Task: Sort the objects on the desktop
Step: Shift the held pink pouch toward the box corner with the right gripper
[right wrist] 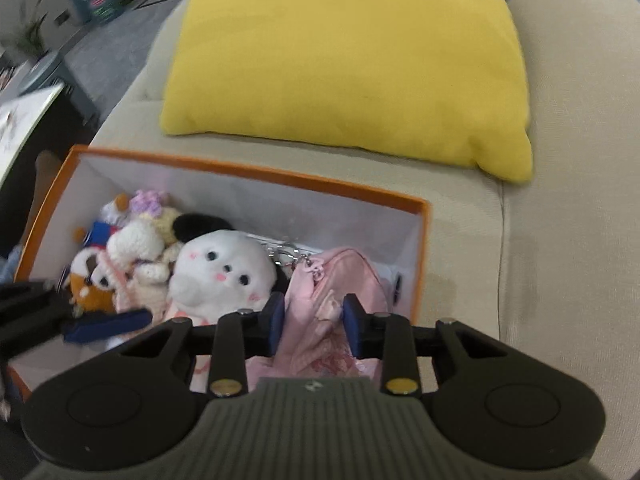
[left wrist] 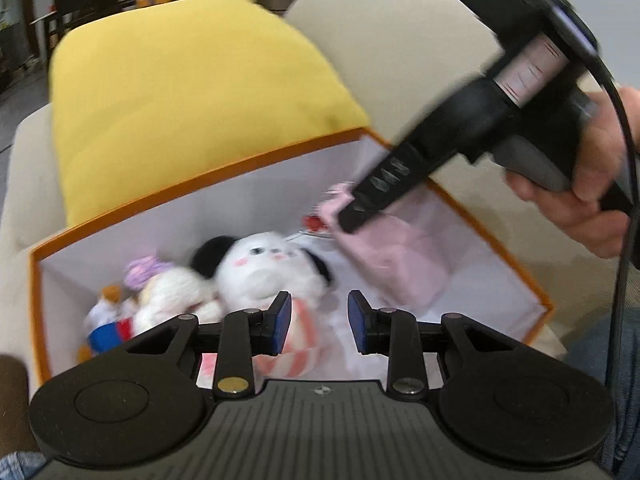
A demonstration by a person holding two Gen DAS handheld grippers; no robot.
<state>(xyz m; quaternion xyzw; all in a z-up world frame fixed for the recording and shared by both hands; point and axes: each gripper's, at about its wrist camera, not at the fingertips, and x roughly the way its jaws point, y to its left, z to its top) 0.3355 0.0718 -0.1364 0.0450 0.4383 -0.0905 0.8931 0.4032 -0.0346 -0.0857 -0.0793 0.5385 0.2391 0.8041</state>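
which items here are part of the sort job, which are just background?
Job: orange box; white plush; pink pouch; small plush toys; left tongs; right tongs.
Background: yellow cushion; beige sofa.

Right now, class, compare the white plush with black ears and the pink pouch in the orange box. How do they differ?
The white plush is round, fluffy and has a face with pink cheeks; the pink pouch is smooth fabric with a zipper pull. The white plush lies mid-box beside smaller soft toys; the pink pouch fills the right end. Both lie inside the orange box.
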